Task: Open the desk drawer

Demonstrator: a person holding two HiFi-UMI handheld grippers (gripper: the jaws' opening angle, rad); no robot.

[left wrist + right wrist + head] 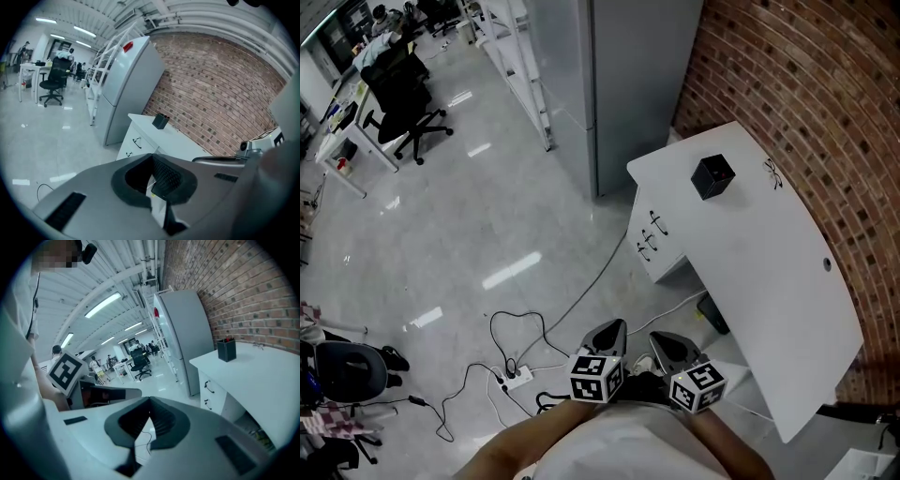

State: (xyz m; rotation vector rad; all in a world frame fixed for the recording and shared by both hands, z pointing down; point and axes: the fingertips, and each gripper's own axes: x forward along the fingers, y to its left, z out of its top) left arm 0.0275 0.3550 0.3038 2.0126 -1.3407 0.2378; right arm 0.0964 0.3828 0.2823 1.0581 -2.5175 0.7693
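Note:
The white desk [769, 272] stands against the brick wall, with its drawer unit [667, 246] at the near left end; the drawer fronts with dark handles look shut. The same drawers [136, 143] show in the left gripper view, and the right gripper view has the drawers [209, 392] too. My left gripper [617, 328] and right gripper [660, 341] hang side by side low in the head view, well short of the drawers. The left gripper [153, 157] has its jaws together on nothing. The right gripper [150, 400] is shut and empty as well.
A black pen cup [712, 175] and a pair of glasses [772, 173] lie on the desk top. A tall grey cabinet [609, 75] stands just beyond the desk. Cables and a power strip [517, 375] lie on the floor to my left. Office chairs [403, 103] stand far off.

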